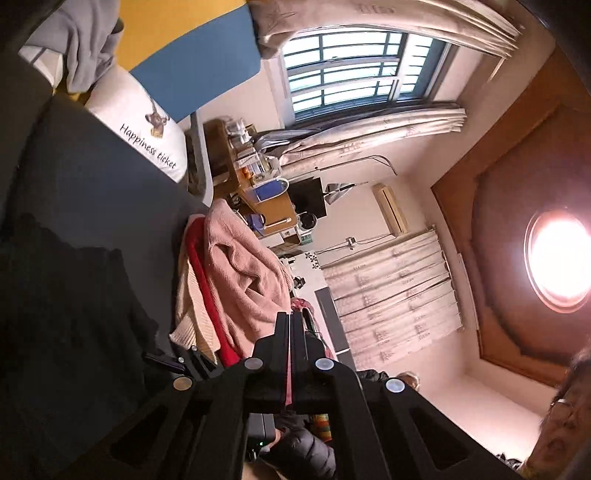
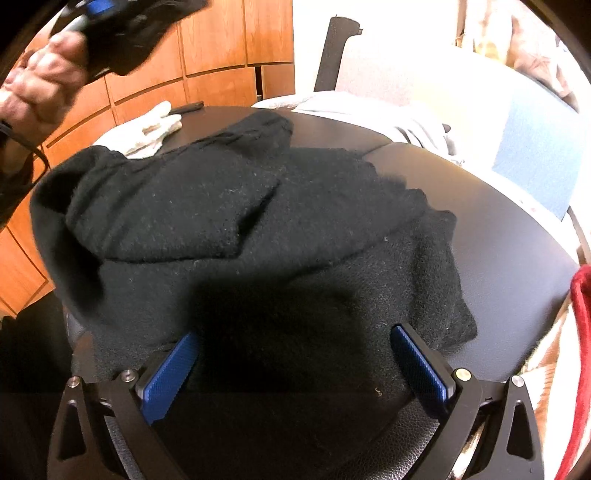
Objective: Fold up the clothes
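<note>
A black knit sweater (image 2: 258, 229) lies spread on a dark round table (image 2: 498, 236), one sleeve folded across its body. My right gripper (image 2: 295, 339) is open just above the sweater's near hem, blue pads (image 2: 417, 358) wide apart. My left gripper (image 1: 290, 317) is shut and empty, rolled sideways and raised, pointing across the room. It also shows in the right wrist view (image 2: 110, 33) at the top left, held in a bare hand. The sweater shows as a dark mass in the left wrist view (image 1: 74, 295).
A pile of pink, red and cream clothes (image 1: 236, 280) sits at the table's edge; its red part shows in the right wrist view (image 2: 580, 314). White gloves (image 2: 147, 129) lie at the table's far side. A white cushion (image 1: 144, 133), wooden cabinets (image 2: 221, 48) and a chair (image 2: 369, 55) stand around.
</note>
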{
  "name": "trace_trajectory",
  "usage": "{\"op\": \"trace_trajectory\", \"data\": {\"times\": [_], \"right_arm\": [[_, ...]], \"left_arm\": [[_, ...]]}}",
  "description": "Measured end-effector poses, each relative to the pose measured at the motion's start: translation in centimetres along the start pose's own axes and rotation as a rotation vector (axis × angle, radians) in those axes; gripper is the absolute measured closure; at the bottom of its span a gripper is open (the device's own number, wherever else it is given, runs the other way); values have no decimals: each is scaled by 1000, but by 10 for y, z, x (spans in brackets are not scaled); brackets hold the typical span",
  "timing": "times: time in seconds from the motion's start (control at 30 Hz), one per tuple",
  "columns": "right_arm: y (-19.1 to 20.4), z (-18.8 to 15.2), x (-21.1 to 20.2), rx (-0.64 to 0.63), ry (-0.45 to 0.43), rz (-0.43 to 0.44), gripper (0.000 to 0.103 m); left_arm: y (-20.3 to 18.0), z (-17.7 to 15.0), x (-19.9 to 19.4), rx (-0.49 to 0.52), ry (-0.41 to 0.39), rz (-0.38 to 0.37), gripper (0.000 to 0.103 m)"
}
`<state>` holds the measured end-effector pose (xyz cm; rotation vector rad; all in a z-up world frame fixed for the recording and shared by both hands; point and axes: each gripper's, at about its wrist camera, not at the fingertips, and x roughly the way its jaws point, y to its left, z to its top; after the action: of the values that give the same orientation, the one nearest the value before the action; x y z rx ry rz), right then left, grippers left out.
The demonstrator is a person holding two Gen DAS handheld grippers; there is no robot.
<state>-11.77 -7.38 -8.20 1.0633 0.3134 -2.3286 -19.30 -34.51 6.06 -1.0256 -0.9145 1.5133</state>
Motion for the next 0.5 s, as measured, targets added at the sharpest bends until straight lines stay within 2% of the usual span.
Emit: {"op": "trace_trajectory", "data": {"times": [0.03,0.07,0.17,0.2,0.23,0.3,0.4,0.5], "right_arm": [[4,-4,-5,0,-1,1,0],[12,-11,-16,0,-2,2,0],[10,-13,-14,5,-6,9,0],[9,-13,-13,6,-7,10,0],[10,-14,-15,5,-8,10,0],[10,-15,-17,4,-10,9,0],[7,-9,-11,5,-12,13,0],[6,-9,-11,3,-12,12,0]], "left_arm": [[3,-2,-6,15,0,79,90],[7,-4,-15,25,9,152,85],[8,-13,-25,79,50,435,76],[10,-16,-31,84,63,489,71],[14,-20,-39,80,74,515,61],[22,-29,-55,71,96,568,56],[33,-41,-78,58,129,647,42],[50,-52,-98,-20,85,592,36]]}}
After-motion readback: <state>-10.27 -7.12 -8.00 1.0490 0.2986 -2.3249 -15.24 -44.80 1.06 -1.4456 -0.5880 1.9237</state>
